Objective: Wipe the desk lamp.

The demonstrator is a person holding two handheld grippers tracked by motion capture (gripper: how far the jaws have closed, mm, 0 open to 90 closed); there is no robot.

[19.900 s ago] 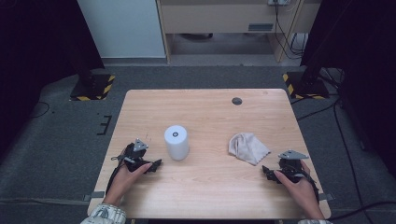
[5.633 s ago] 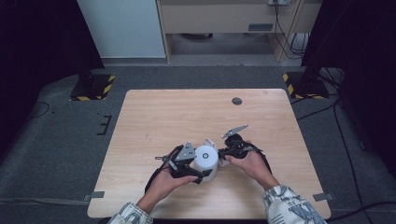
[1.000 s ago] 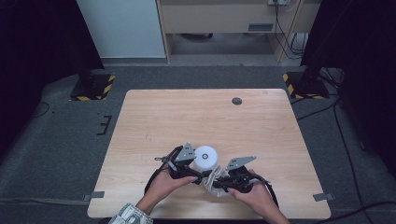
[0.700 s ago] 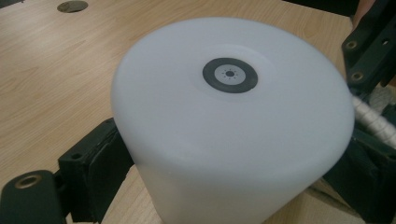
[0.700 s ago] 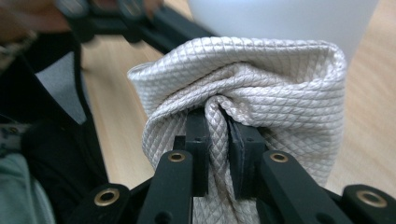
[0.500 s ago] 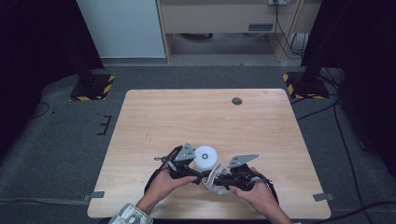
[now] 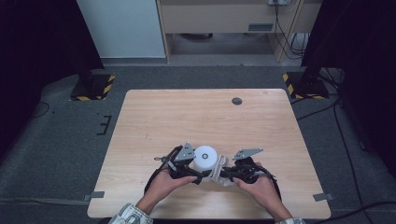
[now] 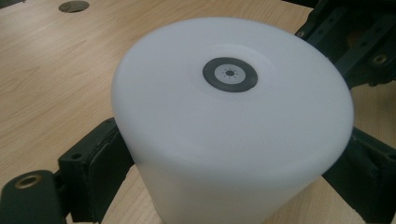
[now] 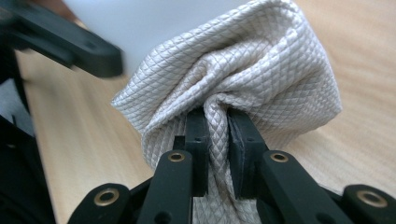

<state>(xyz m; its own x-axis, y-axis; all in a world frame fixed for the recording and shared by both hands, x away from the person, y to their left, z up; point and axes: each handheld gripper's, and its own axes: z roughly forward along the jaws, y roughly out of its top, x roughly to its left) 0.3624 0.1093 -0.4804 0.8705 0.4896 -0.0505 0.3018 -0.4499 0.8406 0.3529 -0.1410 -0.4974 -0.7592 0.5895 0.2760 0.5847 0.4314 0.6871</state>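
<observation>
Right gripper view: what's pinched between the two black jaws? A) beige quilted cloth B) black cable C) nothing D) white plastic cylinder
A: the right gripper has its jaws closed tight on a fold of the beige quilted cloth, which bunches out above them; the white plastic cylinder sits between the left gripper's jaws instead.

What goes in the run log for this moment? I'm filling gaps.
left gripper: shut on white cylinder | right gripper: shut on beige cloth | cloth beside cylinder | table
</observation>
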